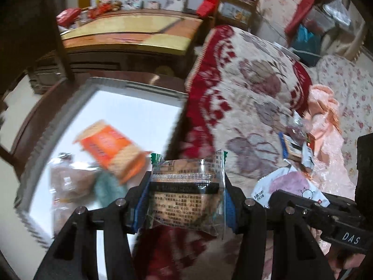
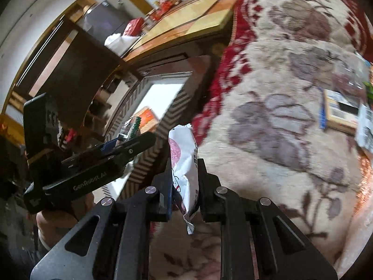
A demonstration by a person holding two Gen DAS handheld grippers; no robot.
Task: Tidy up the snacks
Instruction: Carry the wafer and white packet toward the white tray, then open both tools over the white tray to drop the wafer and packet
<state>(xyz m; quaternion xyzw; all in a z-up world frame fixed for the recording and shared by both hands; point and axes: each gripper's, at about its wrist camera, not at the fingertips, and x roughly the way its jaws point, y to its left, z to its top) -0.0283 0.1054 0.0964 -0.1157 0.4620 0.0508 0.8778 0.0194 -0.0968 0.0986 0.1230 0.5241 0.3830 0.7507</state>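
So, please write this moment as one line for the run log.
left gripper: holds clear snack packet | right gripper: shut on white snack pack | white box: orange biscuit pack inside

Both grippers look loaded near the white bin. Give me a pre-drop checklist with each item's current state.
1. Left gripper pinches the clear-wrapped brown snack packet: ok.
2. Right gripper shut on the white and pink snack pouch: ok.
3. White striped-rim bin has bare floor for more: ok.
4. Orange cracker pack already inside the bin: ok.
5. Either packet over the bin opening: not ok, both hang over the floral blanket.
6. Loose packets remaining on the blanket: not ok.
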